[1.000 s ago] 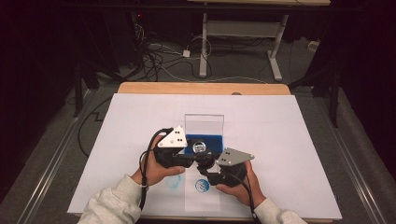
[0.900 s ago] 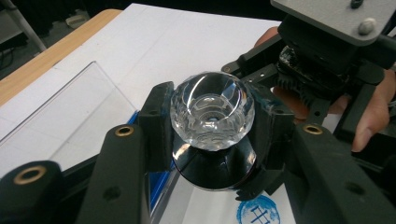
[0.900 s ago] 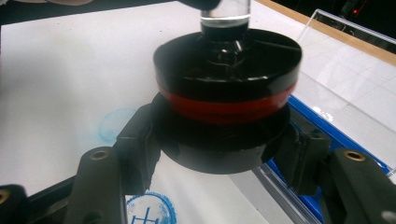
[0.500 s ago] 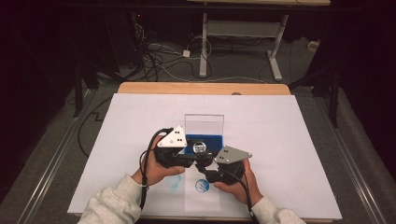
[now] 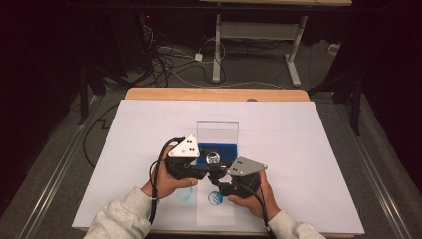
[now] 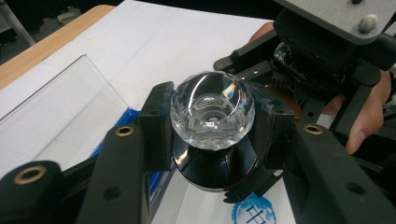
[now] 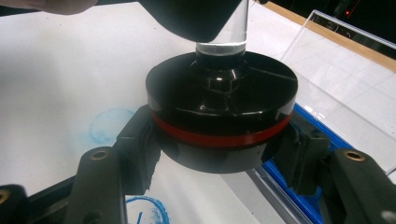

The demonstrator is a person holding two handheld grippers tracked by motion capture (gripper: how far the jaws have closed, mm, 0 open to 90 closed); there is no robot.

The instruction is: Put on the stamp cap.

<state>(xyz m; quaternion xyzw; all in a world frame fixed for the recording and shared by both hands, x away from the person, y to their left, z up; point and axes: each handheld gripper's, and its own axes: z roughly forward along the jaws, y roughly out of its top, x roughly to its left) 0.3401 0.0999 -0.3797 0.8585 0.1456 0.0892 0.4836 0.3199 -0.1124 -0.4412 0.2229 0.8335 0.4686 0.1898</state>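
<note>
Left gripper point(image 6: 212, 140) clamps the stamp's clear knob point(image 6: 212, 109); right gripper point(image 7: 219, 154) clamps its black base point(image 7: 222, 107), near the ink pad point(image 5: 217, 148).

We see bare white paper on the desk point(image 5: 308, 149) left and right; the upright clear acrylic panel point(image 5: 217, 132) blocks the far side.

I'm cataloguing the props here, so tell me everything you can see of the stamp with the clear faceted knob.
The stamp with the clear faceted knob has a glass-like, cut-crystal handle on a short clear neck, above a glossy black round base ringed by a thin red band. It stands upright, lifted off the white paper. The left gripper clamps the knob; the right gripper clamps the base. A blue round print lies on the paper close by.
</note>
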